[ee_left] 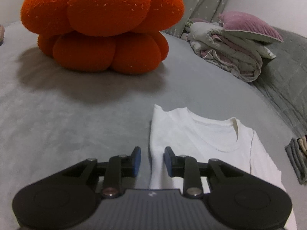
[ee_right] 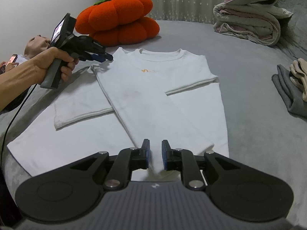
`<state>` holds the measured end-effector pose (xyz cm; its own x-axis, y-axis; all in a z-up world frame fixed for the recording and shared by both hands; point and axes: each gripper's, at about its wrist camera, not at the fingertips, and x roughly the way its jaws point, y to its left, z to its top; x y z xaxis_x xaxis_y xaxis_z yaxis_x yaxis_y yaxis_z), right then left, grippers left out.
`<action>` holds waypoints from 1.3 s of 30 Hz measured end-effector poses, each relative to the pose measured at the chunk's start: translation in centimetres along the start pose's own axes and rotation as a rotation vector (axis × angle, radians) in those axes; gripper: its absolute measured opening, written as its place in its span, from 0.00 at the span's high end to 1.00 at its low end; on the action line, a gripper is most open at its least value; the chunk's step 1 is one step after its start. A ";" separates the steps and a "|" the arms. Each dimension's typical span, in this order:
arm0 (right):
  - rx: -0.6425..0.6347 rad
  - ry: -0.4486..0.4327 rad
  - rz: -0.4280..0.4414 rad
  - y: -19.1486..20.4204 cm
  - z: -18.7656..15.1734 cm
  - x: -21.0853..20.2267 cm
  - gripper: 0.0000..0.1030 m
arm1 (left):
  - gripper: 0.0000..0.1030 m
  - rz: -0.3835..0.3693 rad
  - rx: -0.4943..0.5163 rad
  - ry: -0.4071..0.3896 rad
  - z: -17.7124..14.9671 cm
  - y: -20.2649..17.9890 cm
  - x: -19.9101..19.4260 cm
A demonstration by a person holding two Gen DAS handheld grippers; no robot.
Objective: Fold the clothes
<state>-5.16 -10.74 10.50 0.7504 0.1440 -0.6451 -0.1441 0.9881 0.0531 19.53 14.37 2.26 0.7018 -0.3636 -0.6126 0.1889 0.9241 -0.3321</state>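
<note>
On the left, a hand (ee_right: 50,67) held the left gripper (ee_right: 99,57) low at the shoulder edge of the white long-sleeved shirt (ee_right: 163,72); in its own wrist view the left gripper (ee_left: 151,160) stood partly open, with the folded shoulder edge of the cloth running up between its pads and no firm pinch evident. The shirt lay flat, front up, on the grey bed (ee_right: 249,88), collar away from the cameras, apparently spread so that its sleeves could be turned in. Both sleeves lay crossed over the chest, the nearer one running diagonally toward the right gripper (ee_right: 155,155), whose jaws stood narrowly apart around that sleeve's cuff end; whether they actually pinched it could not be told. The sleeves were thus folded in, the body still at full length. Behind stood an orange pumpkin cushion (ee_right: 119,21); at right, a heap of bedding (ee_right: 247,23).
</note>
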 end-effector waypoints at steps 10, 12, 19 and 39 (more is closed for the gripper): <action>-0.004 -0.002 0.003 0.2 0.1 -0.1 0.76 | 0.92 -0.012 -0.007 -0.040 0.7 0.2 0.1; -0.002 -0.002 0.001 0.1 0.1 -0.1 0.76 | 0.93 -0.015 -0.008 -0.047 0.9 0.3 0.1; -0.001 -0.008 0.010 0.1 0.1 0.0 0.76 | 0.95 -0.019 -0.010 -0.065 1.5 0.7 0.3; -0.001 -0.003 0.014 0.4 0.1 0.1 0.76 | 0.94 -0.015 -0.107 -0.059 2.3 3.2 1.0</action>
<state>-5.01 -10.35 10.53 0.7501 0.1576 -0.6423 -0.1549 0.9860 0.0609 22.36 17.20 2.25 0.7390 -0.3671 -0.5649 0.1276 0.8996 -0.4177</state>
